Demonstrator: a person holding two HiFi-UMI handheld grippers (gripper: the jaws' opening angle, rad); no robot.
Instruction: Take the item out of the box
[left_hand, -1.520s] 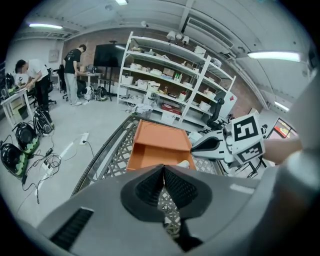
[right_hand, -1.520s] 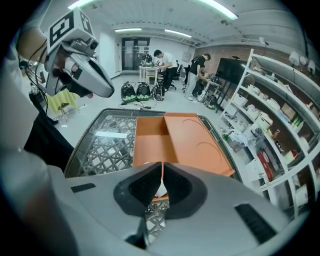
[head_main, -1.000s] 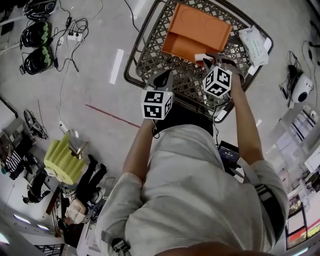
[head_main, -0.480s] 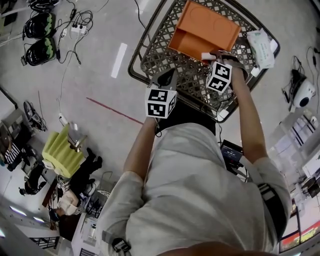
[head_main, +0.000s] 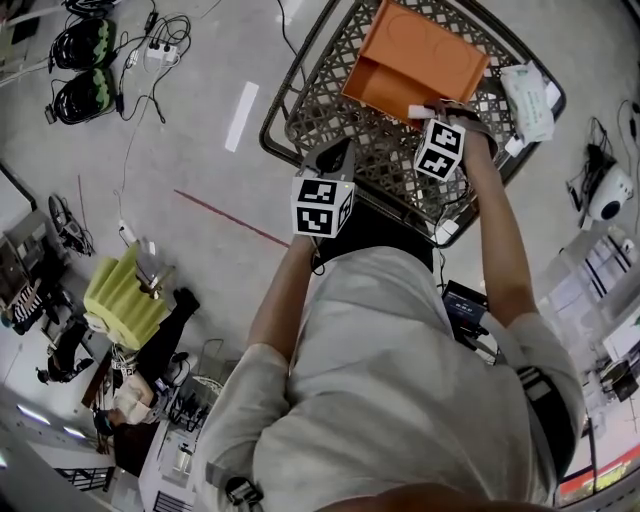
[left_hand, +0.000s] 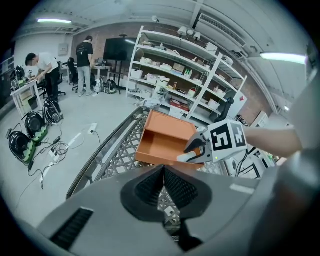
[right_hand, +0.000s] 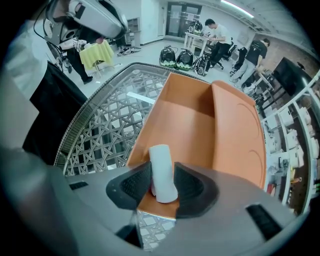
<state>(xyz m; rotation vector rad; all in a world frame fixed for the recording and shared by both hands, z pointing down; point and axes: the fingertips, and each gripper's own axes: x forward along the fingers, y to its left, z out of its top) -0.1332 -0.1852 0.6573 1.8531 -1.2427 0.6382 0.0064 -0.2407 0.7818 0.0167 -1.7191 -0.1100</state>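
Note:
An open orange box (head_main: 420, 55) lies in a wire shopping cart (head_main: 320, 110). In the right gripper view a white, roll-shaped item (right_hand: 161, 165) stands at the box's near wall (right_hand: 150, 200). My right gripper (right_hand: 161, 172) reaches over that wall. Its jaws are opening, with the item between them and a pad close on either side. The left gripper view shows the right gripper (left_hand: 192, 152) at the box (left_hand: 165, 140). My left gripper (head_main: 335, 155) hovers over the cart's near rim, shut (left_hand: 164, 167) and holding nothing.
A white packet (head_main: 525, 90) lies at the cart's right rim. Cables and helmets (head_main: 85, 65) lie on the floor to the left. Shelving (left_hand: 180, 65) stands beyond the cart, and people work at desks (right_hand: 220, 35) far off.
The right gripper has edged forward to the box's near wall and its cube has tilted. The left gripper has hardly moved.

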